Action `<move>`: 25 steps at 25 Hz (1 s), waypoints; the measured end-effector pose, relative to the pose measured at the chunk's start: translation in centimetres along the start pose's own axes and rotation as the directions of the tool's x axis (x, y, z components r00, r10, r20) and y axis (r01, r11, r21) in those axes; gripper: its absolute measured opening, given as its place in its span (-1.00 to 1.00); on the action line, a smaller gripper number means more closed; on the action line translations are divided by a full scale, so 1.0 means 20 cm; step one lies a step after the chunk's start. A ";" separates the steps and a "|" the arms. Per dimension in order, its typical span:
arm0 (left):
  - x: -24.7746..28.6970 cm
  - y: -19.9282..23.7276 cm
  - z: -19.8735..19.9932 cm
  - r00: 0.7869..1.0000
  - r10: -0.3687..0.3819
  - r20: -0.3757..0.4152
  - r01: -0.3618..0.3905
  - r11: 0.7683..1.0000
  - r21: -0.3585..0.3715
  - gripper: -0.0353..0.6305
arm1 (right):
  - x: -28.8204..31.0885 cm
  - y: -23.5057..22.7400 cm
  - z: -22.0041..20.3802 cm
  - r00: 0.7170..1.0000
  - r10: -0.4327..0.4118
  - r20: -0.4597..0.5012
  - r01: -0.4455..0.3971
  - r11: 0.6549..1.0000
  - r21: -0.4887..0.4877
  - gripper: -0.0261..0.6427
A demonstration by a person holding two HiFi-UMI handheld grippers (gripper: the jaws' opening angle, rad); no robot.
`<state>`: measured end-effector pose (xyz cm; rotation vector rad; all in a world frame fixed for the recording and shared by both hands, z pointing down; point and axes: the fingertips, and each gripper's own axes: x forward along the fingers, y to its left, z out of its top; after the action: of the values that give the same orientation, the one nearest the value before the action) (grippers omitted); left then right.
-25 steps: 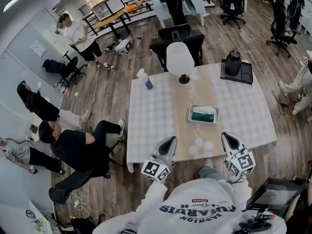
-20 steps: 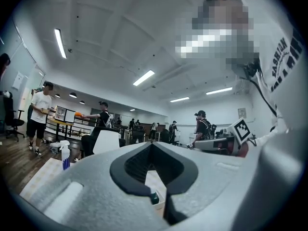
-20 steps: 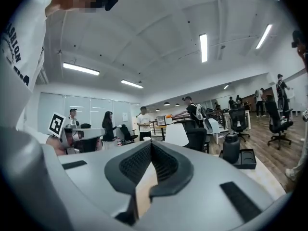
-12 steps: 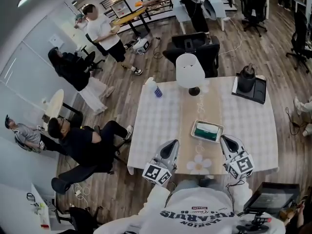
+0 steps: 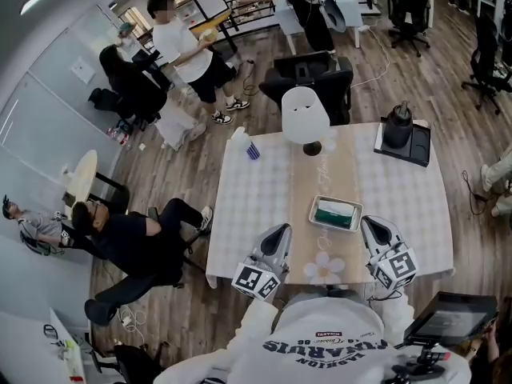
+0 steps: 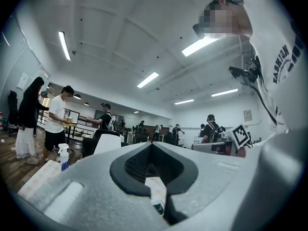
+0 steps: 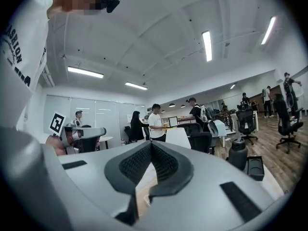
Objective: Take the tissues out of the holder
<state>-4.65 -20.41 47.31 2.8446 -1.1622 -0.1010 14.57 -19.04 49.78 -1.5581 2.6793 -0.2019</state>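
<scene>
Both the left gripper [image 5: 279, 230] and right gripper [image 5: 370, 223] hover, fingers closed empty, over the white office table [image 5: 250, 202].

The left gripper [image 5: 279, 230] and right gripper [image 5: 370, 224] have drawn nearer the tissue holder [image 5: 315, 212]; a person in white [image 5: 182, 48] has stepped closer to it.

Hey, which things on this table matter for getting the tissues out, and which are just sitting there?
For the job: holder, green tissues, left tool, right tool.
Just lying about: white lamp, spray bottle, black jug, black tray.
</scene>
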 end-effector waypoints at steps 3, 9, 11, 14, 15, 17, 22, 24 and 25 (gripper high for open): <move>0.01 -0.01 0.00 1.000 -0.026 0.002 0.026 1.000 -0.007 -0.88 | -0.02 -0.01 -0.02 0.999 -0.031 -0.009 0.031 1.000 0.002 -0.90; -0.01 0.00 -0.04 0.998 -0.052 -0.020 0.052 0.998 -0.023 -0.88 | -0.02 -0.01 -0.01 0.998 -0.057 -0.005 0.057 0.998 0.015 -0.90; -0.01 0.01 -0.05 0.998 -0.055 -0.020 0.055 0.998 -0.028 -0.88 | -0.01 0.00 0.00 0.998 -0.056 -0.004 0.056 0.998 0.005 -0.90; -0.02 0.03 -0.05 0.998 -0.055 -0.019 0.054 0.998 -0.033 -0.88 | 0.01 0.00 -0.02 0.998 -0.056 -0.023 0.056 0.998 -0.002 -0.90; -0.02 0.04 -0.05 0.998 -0.055 -0.019 0.055 0.998 -0.034 -0.88 | 0.02 0.00 -0.03 0.998 -0.053 -0.035 0.053 0.999 -0.005 -0.89; -0.03 0.04 -0.06 0.998 -0.058 -0.020 0.057 0.998 -0.039 -0.88 | 0.03 0.01 -0.06 0.997 -0.049 -0.059 0.048 0.999 -0.016 -0.89; -0.06 0.07 -0.06 0.999 -0.046 -0.014 0.045 0.998 -0.049 -0.88 | 0.10 0.02 -0.17 0.986 -0.013 -0.163 0.001 0.997 -0.072 -0.81; -0.08 0.07 -0.06 0.999 -0.039 -0.013 0.039 0.998 -0.055 -0.88 | 0.15 0.03 -0.26 0.968 0.017 -0.252 -0.044 0.994 -0.102 -0.46; -0.09 0.08 -0.06 0.999 -0.038 -0.012 0.037 0.998 -0.058 -0.88 | 0.17 0.04 -0.31 0.954 0.026 -0.298 -0.064 0.991 -0.117 -0.34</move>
<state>-6.92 -20.28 48.76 2.8131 -1.0853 -0.1154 11.66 -21.10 55.91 -1.6140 3.0070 -0.2918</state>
